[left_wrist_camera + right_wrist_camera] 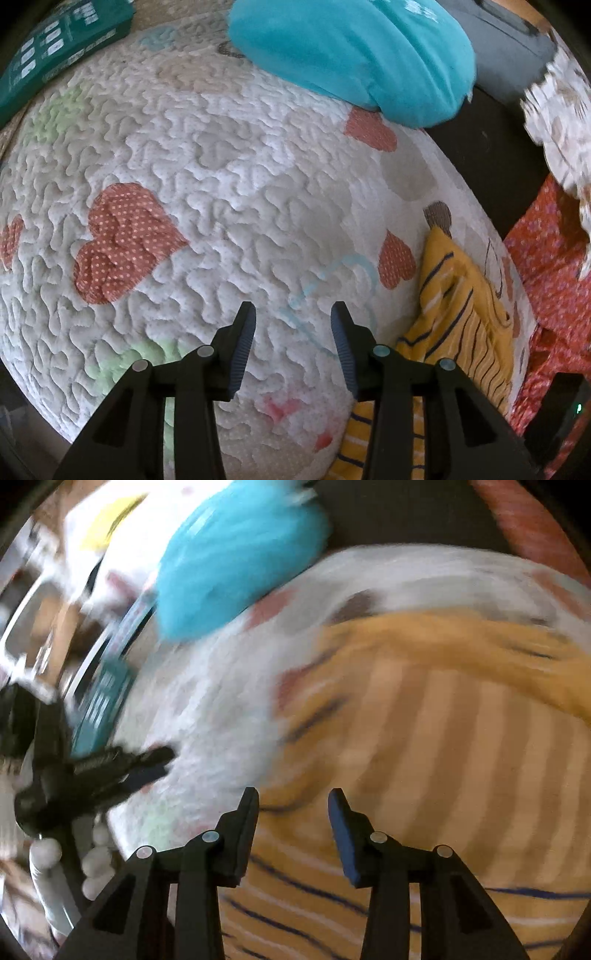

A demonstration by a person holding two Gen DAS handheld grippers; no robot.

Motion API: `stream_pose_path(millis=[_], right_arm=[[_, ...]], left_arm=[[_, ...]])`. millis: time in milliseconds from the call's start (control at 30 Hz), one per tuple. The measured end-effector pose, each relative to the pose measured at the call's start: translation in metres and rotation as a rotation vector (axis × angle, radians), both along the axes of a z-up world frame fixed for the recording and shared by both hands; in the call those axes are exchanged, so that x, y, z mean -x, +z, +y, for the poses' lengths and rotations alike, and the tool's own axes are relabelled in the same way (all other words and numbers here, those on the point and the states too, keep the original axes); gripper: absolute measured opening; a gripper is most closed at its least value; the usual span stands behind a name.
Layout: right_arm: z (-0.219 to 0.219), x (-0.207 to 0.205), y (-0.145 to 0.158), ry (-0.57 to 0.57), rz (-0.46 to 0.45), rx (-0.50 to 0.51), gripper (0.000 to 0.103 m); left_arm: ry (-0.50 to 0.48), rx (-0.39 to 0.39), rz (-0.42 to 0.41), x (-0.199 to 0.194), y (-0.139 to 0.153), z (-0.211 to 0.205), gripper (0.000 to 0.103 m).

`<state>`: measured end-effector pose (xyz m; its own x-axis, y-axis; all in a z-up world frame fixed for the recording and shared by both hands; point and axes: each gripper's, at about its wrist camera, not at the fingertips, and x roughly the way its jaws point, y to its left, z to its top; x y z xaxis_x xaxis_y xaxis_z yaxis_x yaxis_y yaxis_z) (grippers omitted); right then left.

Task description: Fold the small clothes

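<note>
A yellow garment with dark and white stripes (458, 317) lies crumpled at the right edge of a white quilted mat with hearts (221, 177). My left gripper (293, 312) is open and empty above the bare mat, left of the garment. In the blurred right wrist view my right gripper (293, 797) is open and empty just above the yellow striped garment (443, 757). The left gripper (147, 760) shows there at the left over the mat. A folded turquoise garment (354, 55) lies at the mat's far edge, also visible in the right wrist view (229, 561).
A dark green box (55, 48) lies at the mat's far left. Red patterned cloth (546, 277) and a white frilly cloth (561, 125) lie beyond the mat's right edge. A grey object (509, 44) is at the far right.
</note>
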<state>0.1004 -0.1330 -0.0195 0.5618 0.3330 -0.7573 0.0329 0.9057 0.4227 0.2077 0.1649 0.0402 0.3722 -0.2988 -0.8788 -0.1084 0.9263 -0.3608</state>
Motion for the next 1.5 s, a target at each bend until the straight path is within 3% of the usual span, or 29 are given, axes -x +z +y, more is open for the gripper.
stream_pose_path(millis=[233, 433, 667, 833, 967, 1033, 1067, 1100, 1167, 1267, 1367, 1500], right_arm=[[-0.167, 0.091, -0.011, -0.426, 0.04, 0.076, 0.043], [-0.287, 0.244, -0.016, -0.77, 0.017, -0.024, 0.047], [-0.359, 0.426, -0.031, -1.167, -0.001, -0.133, 0.055], [-0.399, 0.467, -0.043, -1.307, -0.085, -0.251, 0.056], [-0.426, 0.449, -0.04, -1.352, -0.109, -0.201, 0.057], [-0.433, 0.442, -0.034, -1.357, -0.106, -0.085, 0.053], [-0.433, 0.433, -0.033, -1.345, -0.077, -0.027, 0.035], [-0.434, 0.425, -0.03, -1.316, -0.026, 0.042, 0.006], [-0.434, 0.423, -0.024, -1.263, 0.003, 0.077, 0.005], [-0.405, 0.401, 0.018, -1.149, -0.069, 0.176, 0.005], [-0.349, 0.353, 0.072, -0.939, -0.156, 0.309, 0.005], [-0.254, 0.268, 0.12, -0.626, -0.267, 0.316, 0.005]], left_arm=[[-0.157, -0.026, -0.038, 0.023, 0.0, -0.058, 0.045], [-0.263, -0.031, -0.05, 0.056, -0.005, -0.113, 0.046], [-0.368, -0.091, -0.116, 0.11, -0.004, -0.166, 0.046], [-0.368, -0.083, -0.096, 0.133, -0.012, -0.167, 0.046], [-0.319, -0.068, -0.103, 0.132, -0.01, -0.15, 0.046], [-0.295, -0.061, -0.117, 0.132, -0.006, -0.139, 0.046], [-0.282, -0.062, -0.124, 0.131, -0.004, -0.133, 0.046], [-0.271, -0.061, -0.13, 0.129, -0.003, -0.127, 0.046], [-0.245, -0.047, -0.14, 0.124, 0.001, -0.116, 0.046], [-0.201, -0.015, -0.144, 0.112, 0.007, -0.099, 0.047], [-0.162, 0.018, -0.139, 0.098, 0.012, -0.085, 0.047], [-0.121, 0.035, -0.159, 0.087, 0.023, -0.065, 0.047]])
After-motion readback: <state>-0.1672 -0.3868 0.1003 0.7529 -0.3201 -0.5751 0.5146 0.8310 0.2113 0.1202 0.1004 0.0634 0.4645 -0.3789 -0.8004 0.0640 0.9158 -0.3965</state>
